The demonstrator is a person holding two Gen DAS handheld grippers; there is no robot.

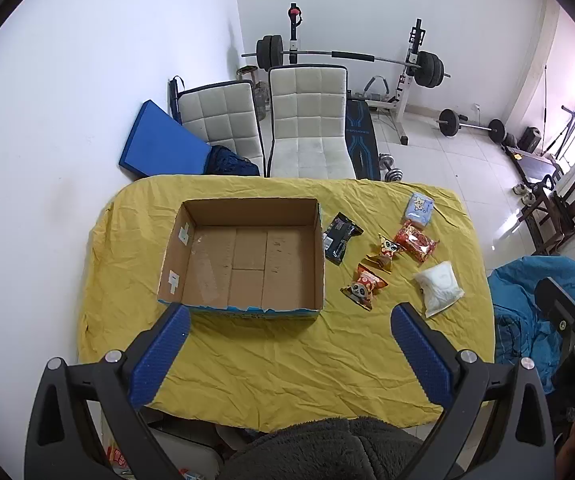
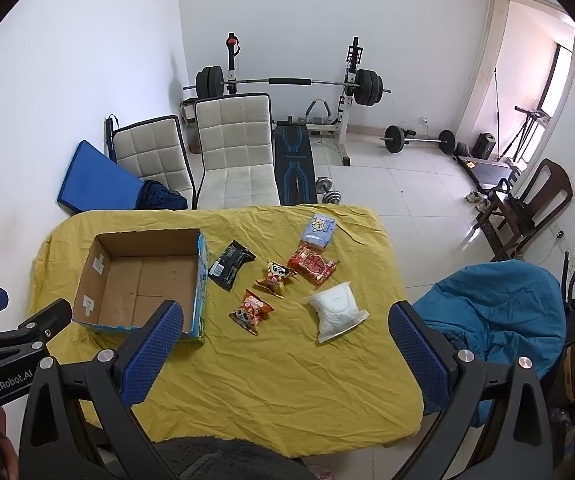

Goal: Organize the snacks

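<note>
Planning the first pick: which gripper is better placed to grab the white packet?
Right, probably. The white packet lies on the table's right side, between the open right gripper fingers in its view. The left gripper, also open, faces the empty cardboard box.

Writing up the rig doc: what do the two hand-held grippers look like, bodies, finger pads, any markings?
Both match. The left hand-held gripper and right hand-held gripper have matte black frames with triangular cutouts, silver round bolts at the finger pivots, and blue dimpled rubber finger pads. White "GenRobot.AI" lettering marks the left body. No cables visible. A dark fuzzy garment shows beneath.
</note>
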